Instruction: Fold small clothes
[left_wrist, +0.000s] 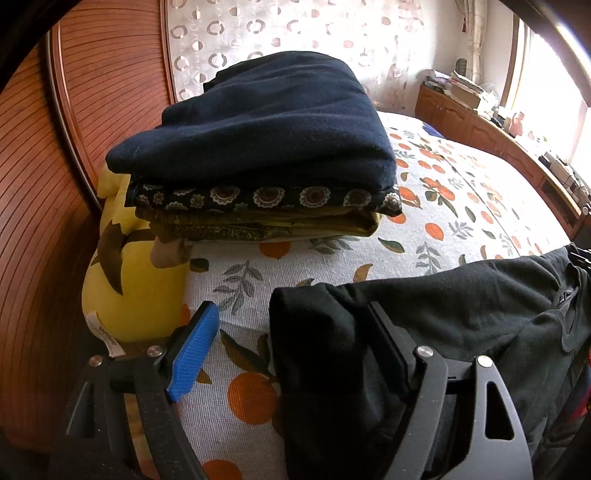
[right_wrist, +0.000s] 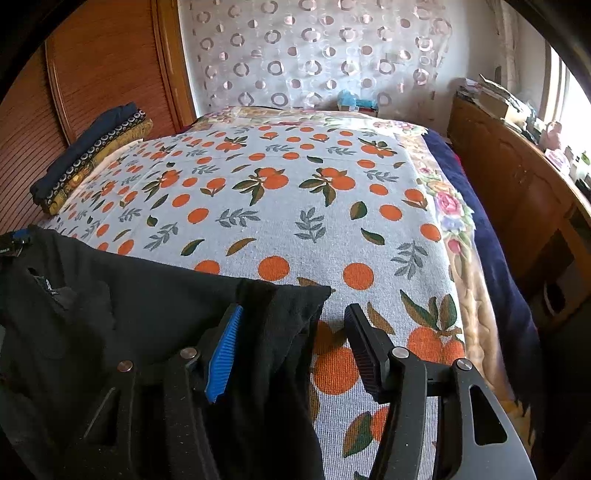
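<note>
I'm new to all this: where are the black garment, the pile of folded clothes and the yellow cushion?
black garment (right_wrist: 155, 295): right wrist view, its flat middle.
pile of folded clothes (left_wrist: 258, 125): left wrist view, navy top layer.
yellow cushion (left_wrist: 136, 291): left wrist view, its front.

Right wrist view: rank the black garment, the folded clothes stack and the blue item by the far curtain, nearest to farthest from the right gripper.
From the right gripper:
1. Black garment, between the fingers and off to the left, draped over the bedspread.
2. Folded clothes stack, far left, against the wooden panel.
3. Blue item, at the far end of the bed by the curtain.
</note>
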